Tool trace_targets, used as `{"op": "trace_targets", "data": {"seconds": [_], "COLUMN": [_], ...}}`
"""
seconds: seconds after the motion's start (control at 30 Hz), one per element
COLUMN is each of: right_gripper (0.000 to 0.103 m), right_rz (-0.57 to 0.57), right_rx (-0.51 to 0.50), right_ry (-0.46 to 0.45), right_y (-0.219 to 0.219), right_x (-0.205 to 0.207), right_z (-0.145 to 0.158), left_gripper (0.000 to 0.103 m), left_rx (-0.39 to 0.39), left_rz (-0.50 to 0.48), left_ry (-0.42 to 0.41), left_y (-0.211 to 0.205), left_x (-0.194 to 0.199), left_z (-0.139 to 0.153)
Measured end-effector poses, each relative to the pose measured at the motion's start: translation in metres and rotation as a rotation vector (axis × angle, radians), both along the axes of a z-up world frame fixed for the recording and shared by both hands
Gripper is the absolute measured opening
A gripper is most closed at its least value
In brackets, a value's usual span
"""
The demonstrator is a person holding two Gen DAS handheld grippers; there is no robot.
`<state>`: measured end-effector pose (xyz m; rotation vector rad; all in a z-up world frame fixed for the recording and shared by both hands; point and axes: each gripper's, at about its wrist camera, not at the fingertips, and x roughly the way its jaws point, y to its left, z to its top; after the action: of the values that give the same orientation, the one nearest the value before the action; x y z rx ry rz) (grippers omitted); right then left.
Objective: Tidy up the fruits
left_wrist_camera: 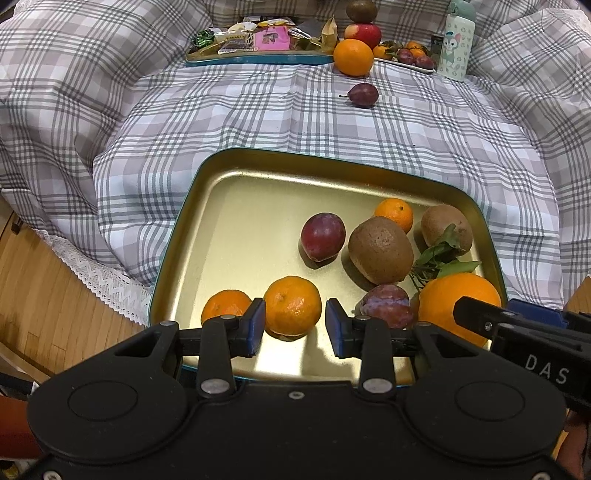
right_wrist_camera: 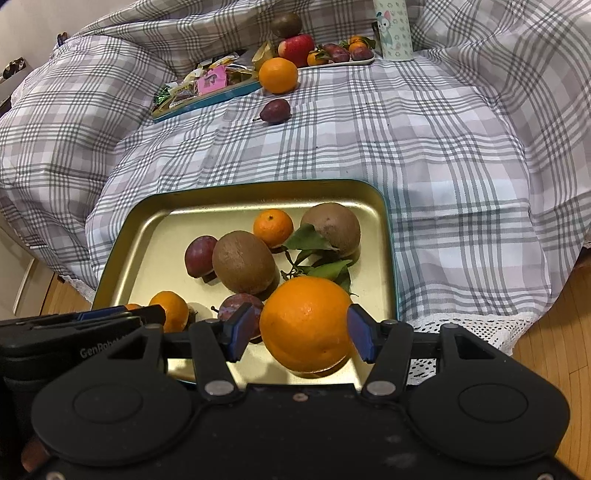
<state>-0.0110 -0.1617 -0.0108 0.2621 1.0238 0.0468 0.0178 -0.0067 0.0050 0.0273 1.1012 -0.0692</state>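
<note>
Left tongs (left_wrist_camera: 295,325): narrowed around a mandarin (left_wrist_camera: 292,305) at the near edge of the gold tray (left_wrist_camera: 207,221); one pad touches the peel, a slim gap shows at the other, so I cannot tell whether it is held.
Right tongs (right_wrist_camera: 295,334): about half open, both pads pressed against the big orange (right_wrist_camera: 306,323) at the tray's near right corner.
Tray, near row: a second mandarin (left_wrist_camera: 225,304) just left of the first; a plum (left_wrist_camera: 388,304) between the mandarin and the orange.
Tray, far half: two kiwis (left_wrist_camera: 380,249), a red plum (left_wrist_camera: 323,236), a small mandarin (left_wrist_camera: 394,214) and a leafy sprig (left_wrist_camera: 439,258).
Cloth beyond: a lone dark plum (left_wrist_camera: 364,95) lies well apart on the checked cloth (left_wrist_camera: 221,110).
Far end: loose orange (left_wrist_camera: 353,57), apple (left_wrist_camera: 364,34) and a kiwi (left_wrist_camera: 361,10) beside a snack tray (left_wrist_camera: 258,55); a white plate (left_wrist_camera: 406,62) of small fruit, a printed bottle (left_wrist_camera: 456,48).
Progress: probably past halfway; nine pieces sit in the tray, several are left to gather.
</note>
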Motion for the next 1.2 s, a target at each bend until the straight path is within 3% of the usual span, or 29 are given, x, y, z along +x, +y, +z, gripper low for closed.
{"op": "trace_targets", "data": {"seconds": [0.87, 1.2], "right_gripper": [0.059, 0.059], "right_rz": [-0.012, -0.046], "right_rx": [0.002, 0.008], "right_ry": [0.002, -0.051], "right_y": [-0.002, -0.013], "right_x": [0.001, 0.014], "right_z": [0.001, 0.017], "left_gripper": [0.044, 0.044], "left_rx": [0.0, -0.01], "left_rz": [-0.024, -0.051], "left_ry": [-0.006, -0.083], "left_y": [-0.002, -0.005], "left_x": [0.002, 0.013], "left_z": [0.001, 0.014]}}
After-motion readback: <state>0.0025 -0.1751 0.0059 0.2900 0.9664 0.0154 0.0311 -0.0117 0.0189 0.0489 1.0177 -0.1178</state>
